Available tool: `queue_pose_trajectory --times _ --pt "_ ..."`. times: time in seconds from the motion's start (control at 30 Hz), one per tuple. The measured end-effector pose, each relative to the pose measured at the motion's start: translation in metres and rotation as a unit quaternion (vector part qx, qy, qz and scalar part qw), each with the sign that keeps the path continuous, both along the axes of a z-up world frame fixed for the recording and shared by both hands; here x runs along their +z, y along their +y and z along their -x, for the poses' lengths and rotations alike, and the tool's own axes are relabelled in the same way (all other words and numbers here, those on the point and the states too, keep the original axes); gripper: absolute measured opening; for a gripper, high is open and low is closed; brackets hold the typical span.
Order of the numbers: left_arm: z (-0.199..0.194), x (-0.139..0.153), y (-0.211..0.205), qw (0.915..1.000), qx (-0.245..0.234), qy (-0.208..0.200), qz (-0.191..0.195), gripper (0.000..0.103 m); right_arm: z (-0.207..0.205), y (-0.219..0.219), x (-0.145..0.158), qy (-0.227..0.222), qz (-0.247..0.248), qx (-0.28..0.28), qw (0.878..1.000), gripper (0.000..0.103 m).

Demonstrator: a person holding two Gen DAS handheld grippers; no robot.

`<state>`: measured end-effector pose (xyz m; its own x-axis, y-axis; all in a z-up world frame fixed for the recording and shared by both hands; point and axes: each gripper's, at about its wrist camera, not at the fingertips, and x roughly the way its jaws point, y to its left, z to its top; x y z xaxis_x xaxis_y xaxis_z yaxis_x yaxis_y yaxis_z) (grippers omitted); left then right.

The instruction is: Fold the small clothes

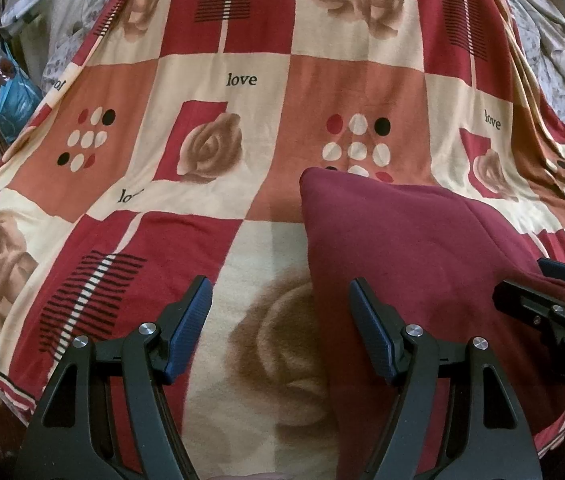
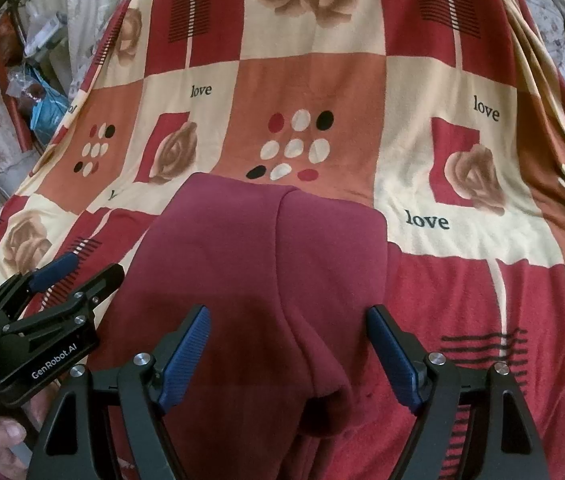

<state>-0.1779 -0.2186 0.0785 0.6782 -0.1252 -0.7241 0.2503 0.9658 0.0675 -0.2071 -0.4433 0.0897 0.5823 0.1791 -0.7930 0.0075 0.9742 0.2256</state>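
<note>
A maroon fleece garment (image 2: pixel 262 248) lies folded flat on the patterned blanket, with a seam running down its middle. My right gripper (image 2: pixel 288 312) hovers over its near part, open, with the cloth below the blue pads and nothing pinched. In the left wrist view the garment (image 1: pixel 422 248) lies to the right. My left gripper (image 1: pixel 280 286) stands open at its left edge, the right fingertip over the cloth and the left over bare blanket. Each gripper shows in the other's view: the right gripper (image 1: pixel 522 280) at the garment's right side, the left gripper (image 2: pixel 94 266) at its left side.
A red, cream and orange blanket (image 1: pixel 242 80) printed with roses, dots and "love" covers the bed. Floral bedding (image 1: pixel 542 28) is bunched at the far right. A blue bag and clutter (image 1: pixel 14 96) sit beyond the left edge. A person's hand (image 2: pixel 6 432) holds the left gripper.
</note>
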Motion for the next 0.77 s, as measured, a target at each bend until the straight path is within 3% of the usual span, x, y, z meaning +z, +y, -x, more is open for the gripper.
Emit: queue_pose_trajectory --times 0.6,0.77 --pt "0.0005 0.0009 -0.0001 1.0 -0.002 -0.002 0.001 0.071 -0.0009 0.0007 -0.0016 0.0 0.005 0.002 1.0 0.08" --pt "-0.0014 0.0005 0.0046 0.9996 -0.016 0.008 0.023 0.071 0.0016 -0.0054 0.0016 -0.003 -0.003 0.01 1.0 0.08"
